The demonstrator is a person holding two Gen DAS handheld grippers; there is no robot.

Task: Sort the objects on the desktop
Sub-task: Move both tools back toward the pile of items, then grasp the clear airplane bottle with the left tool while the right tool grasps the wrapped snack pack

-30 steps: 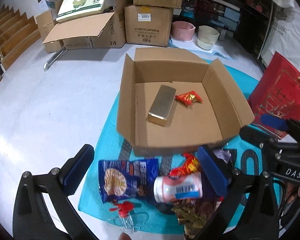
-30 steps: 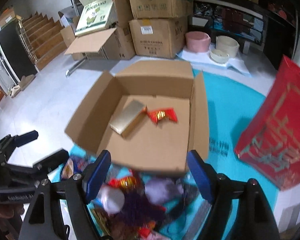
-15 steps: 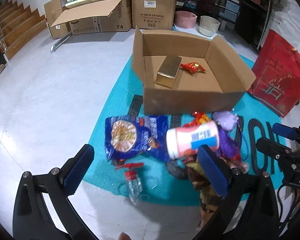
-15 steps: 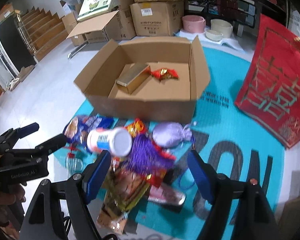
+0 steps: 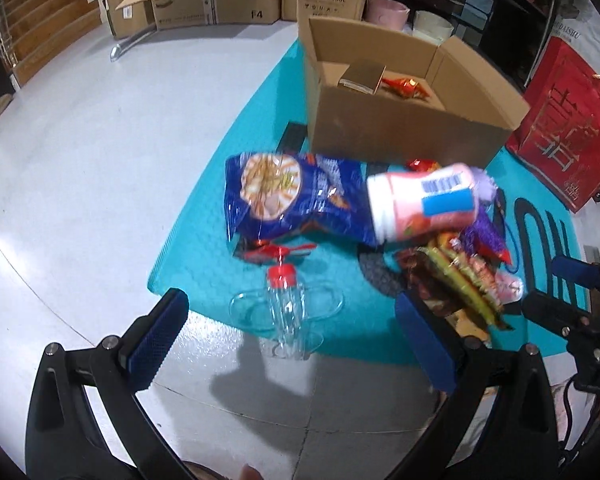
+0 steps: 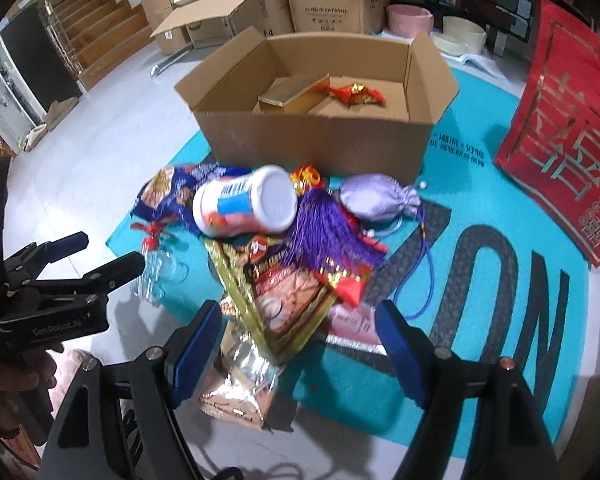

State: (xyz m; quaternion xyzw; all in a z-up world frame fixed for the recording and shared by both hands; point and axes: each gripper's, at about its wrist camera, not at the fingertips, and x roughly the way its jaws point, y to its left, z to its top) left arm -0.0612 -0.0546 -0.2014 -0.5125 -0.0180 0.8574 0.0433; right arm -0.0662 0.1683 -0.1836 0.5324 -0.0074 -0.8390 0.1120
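Both grippers have pulled back from the cardboard box (image 6: 320, 136) within the last second, and what was a close look down into it is now a wider look over the heap in front of it. The right gripper (image 6: 300, 344) hangs wide open over the near end of that heap with nothing between its blue pads, and the left gripper (image 5: 292, 344) is just as wide and just as empty, a clear bottle with a red cap (image 5: 285, 312) lying between its fingers on the near edge of the teal mat (image 6: 480, 340).

In front of the box, the pink-and-white jar (image 6: 244, 206) lies on its side atop a blue snack bag (image 5: 288, 196). A purple tassel (image 6: 328, 232) and a lilac pouch (image 6: 376, 200) lie beside it, with a gold-edged snack packet (image 6: 284, 292) nearest the right gripper. Inside the box sit only a gold box (image 6: 296, 94) and a red wrapped sweet (image 6: 356, 94).

So most of the sorting looks undone, and the retreat reads as lining up the next pick.
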